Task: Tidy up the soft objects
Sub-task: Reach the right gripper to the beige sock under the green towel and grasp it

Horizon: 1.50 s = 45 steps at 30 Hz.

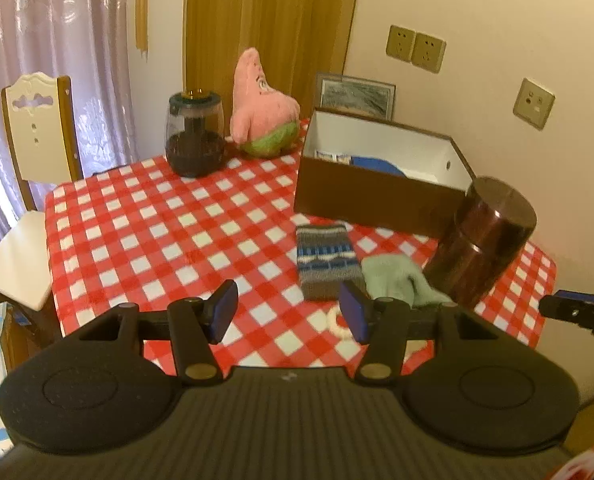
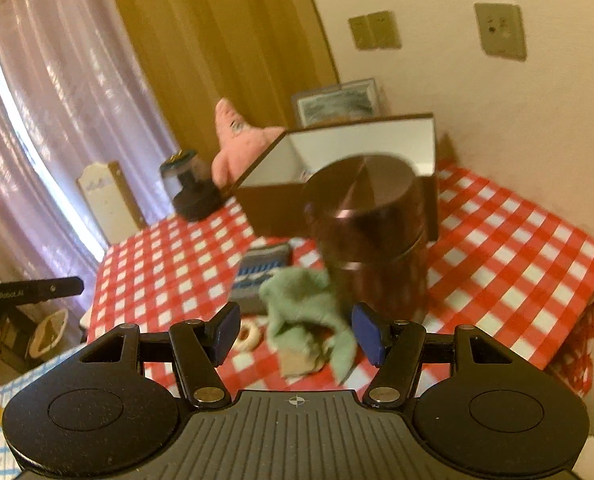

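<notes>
Left wrist view shows the left gripper [image 1: 288,313] with its fingers apart and nothing between them, above the near edge of the desk [image 1: 145,220]. The striped knit piece [image 1: 328,258] and the green cloth [image 1: 397,280] lie flat side by side, just in front of the open brown box [image 1: 377,196], probably where the soft things must go. The pink plush [image 1: 263,108] sits far back, beside a jar [image 1: 195,136]. The right gripper [image 2: 303,330] is also open and empty, near the green cloth; a dark canister [image 1: 485,240] stands close.
</notes>
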### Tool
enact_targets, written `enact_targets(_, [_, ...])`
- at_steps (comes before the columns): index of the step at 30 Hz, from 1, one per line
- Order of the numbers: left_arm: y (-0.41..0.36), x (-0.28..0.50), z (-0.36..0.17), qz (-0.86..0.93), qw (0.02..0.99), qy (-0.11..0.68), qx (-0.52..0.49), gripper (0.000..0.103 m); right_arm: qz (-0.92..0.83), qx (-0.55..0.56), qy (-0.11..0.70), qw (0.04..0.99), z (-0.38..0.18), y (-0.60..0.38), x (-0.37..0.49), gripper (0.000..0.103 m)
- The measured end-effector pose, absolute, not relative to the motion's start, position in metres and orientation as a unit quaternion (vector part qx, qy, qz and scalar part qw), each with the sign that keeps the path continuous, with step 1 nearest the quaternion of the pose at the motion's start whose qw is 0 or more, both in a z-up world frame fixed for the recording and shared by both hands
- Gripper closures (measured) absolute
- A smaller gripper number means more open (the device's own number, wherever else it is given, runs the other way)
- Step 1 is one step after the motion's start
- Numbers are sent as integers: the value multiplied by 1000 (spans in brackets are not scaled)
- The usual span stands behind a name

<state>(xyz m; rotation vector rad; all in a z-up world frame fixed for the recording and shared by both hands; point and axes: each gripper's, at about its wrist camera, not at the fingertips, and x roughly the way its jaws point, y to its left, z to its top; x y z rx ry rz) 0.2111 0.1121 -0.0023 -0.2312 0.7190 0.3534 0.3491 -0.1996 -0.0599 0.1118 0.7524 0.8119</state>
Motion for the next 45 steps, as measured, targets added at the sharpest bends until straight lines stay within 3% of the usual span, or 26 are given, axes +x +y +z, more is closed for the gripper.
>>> enact_targets(14, [103,205,-33,149,904,383,-115,50,400,-10,382,833,-96,-159,308,41])
enact_targets(40, [82,275,-99,111,889,434,-97,50,400,-59,392,826,-151,-125,344,41])
enact_targets(44, [85,283,-111,111,884,444,-98,50,410,-72,395,819,-164,-116,350,43])
enact_targets(45, [87,285,-113,114,882,447,-98,50,416,-75,392,817,-166,-113,350,47])
